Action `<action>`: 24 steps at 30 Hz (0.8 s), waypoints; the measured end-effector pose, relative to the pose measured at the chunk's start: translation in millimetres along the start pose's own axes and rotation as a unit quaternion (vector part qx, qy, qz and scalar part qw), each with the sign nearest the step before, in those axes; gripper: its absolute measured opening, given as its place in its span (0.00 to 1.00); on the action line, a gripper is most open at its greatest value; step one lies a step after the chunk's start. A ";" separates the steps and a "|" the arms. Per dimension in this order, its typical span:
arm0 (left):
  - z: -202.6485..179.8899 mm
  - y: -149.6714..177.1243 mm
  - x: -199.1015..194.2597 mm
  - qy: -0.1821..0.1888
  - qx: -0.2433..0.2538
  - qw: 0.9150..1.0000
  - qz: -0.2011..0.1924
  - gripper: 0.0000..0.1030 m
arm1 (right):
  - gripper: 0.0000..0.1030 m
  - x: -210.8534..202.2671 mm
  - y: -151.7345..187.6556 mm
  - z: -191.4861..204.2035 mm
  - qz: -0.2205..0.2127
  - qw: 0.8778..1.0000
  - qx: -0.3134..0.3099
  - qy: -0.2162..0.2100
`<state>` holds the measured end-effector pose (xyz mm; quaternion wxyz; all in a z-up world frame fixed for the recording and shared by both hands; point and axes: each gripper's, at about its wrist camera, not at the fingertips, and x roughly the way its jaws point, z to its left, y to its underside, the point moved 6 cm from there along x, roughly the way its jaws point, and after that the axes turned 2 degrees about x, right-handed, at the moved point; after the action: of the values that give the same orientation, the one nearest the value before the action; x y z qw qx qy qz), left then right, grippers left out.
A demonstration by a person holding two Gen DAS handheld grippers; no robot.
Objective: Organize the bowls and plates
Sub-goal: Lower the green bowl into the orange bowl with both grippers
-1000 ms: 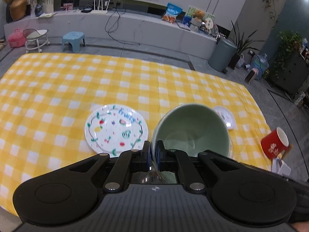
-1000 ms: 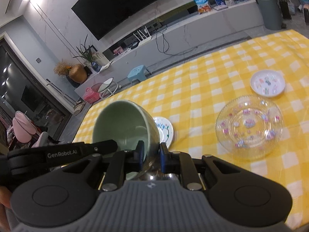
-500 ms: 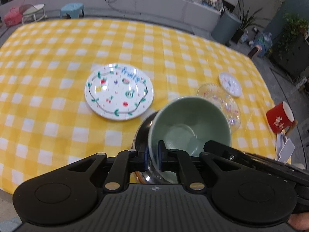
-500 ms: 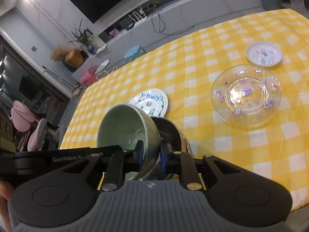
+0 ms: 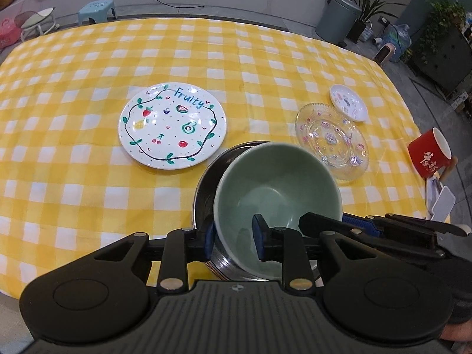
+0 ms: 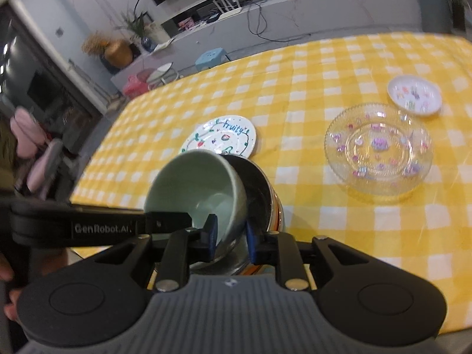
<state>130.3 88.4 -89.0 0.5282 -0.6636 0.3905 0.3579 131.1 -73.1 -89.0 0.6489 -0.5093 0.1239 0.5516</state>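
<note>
A pale green bowl [image 5: 277, 183] rests tilted inside a steel bowl [image 5: 206, 188] near the table's front edge; both also show in the right wrist view: green bowl [image 6: 200, 183], steel bowl [image 6: 262, 194]. My left gripper [image 5: 233, 236] is open, its fingers on either side of the green bowl's near rim. My right gripper [image 6: 230, 233] is open too, straddling the green bowl's wall. A white "Fruity" plate [image 5: 172, 124] lies to the left. A clear glass plate [image 5: 332, 141] and a small white saucer [image 5: 348, 101] lie to the right.
The yellow checked tablecloth [image 5: 88, 67] covers the table. A red mug [image 5: 429, 155] stands off the table's right edge, with white items beside it. A grey bin [image 5: 336, 19] and plants are on the floor beyond.
Both grippers lowered the green bowl into the steel bowl, then opened. The jaws, shut on the bowl's rim before, now stand apart.
</note>
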 end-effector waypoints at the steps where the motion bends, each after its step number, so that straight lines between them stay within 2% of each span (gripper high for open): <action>1: -0.6 -0.5 -0.5 -0.003 0.002 1.000 -0.002 0.34 | 0.20 0.7 0.7 1.9 -0.002 1.000 -0.009 0.005; 3: -2.1 -0.6 -1.8 -0.002 0.004 1.000 -0.006 0.38 | 0.20 1.5 1.9 5.3 -0.003 1.000 -0.020 0.013; 8: -2.7 -1.9 -6.2 -0.010 0.007 1.000 -0.019 0.41 | 0.19 3.3 3.2 7.8 -0.006 0.998 -0.050 0.023; 11: -5.4 -2.6 -7.8 -0.022 0.017 0.999 -0.026 0.41 | 0.18 5.8 2.1 5.7 -0.009 0.999 -0.043 0.024; 18: -20.9 -2.6 -11.6 -0.094 0.056 0.993 -0.053 0.41 | 0.18 7.8 3.3 8.0 -0.009 0.998 -0.053 0.028; 22: -22.6 -2.8 -14.6 -0.106 0.062 0.991 -0.058 0.41 | 0.18 8.4 3.1 8.1 -0.009 0.998 -0.054 0.027; 24: -25.8 -2.7 -22.0 -0.126 0.084 0.986 -0.072 0.47 | 0.16 8.6 3.1 7.9 -0.007 0.998 -0.051 0.024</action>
<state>124.7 66.6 -63.6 0.6515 -0.5931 0.3006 0.3654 128.4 -62.1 -93.3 0.6226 -0.5561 0.1072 0.5401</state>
